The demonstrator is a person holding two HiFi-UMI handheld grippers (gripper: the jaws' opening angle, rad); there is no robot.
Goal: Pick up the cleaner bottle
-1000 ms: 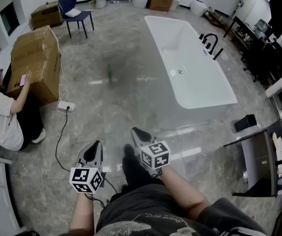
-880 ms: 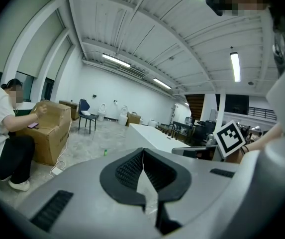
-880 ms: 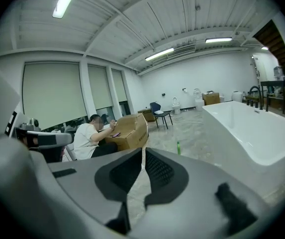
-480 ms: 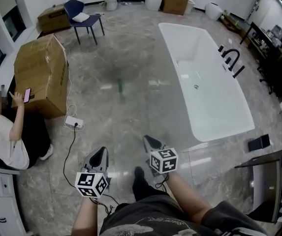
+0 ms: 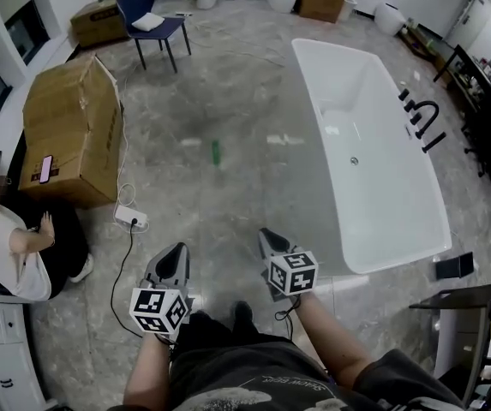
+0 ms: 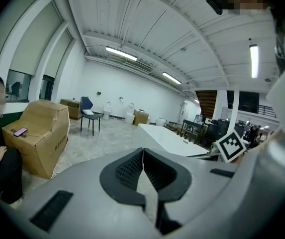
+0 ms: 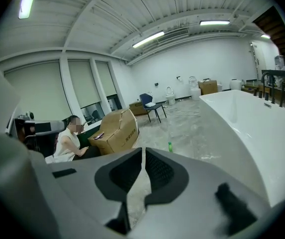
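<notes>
The green cleaner bottle [image 5: 216, 151] is pictured standing on the floor [image 5: 254, 187], well apart from the left gripper [image 5: 176, 253] and right gripper [image 5: 269, 236], whose jaws are pressed together, empty. It is flanked by a cardboard box [image 5: 74, 127] and a white bathtub [image 5: 374, 169].

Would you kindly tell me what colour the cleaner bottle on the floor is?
Green. The cleaner bottle shows best in the head view, out on the grey floor.

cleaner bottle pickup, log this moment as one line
stage: not yet reached | cleaner bottle: standing on floor ahead, untouched | left tongs: shut, empty | right tongs: shut, empty
</notes>
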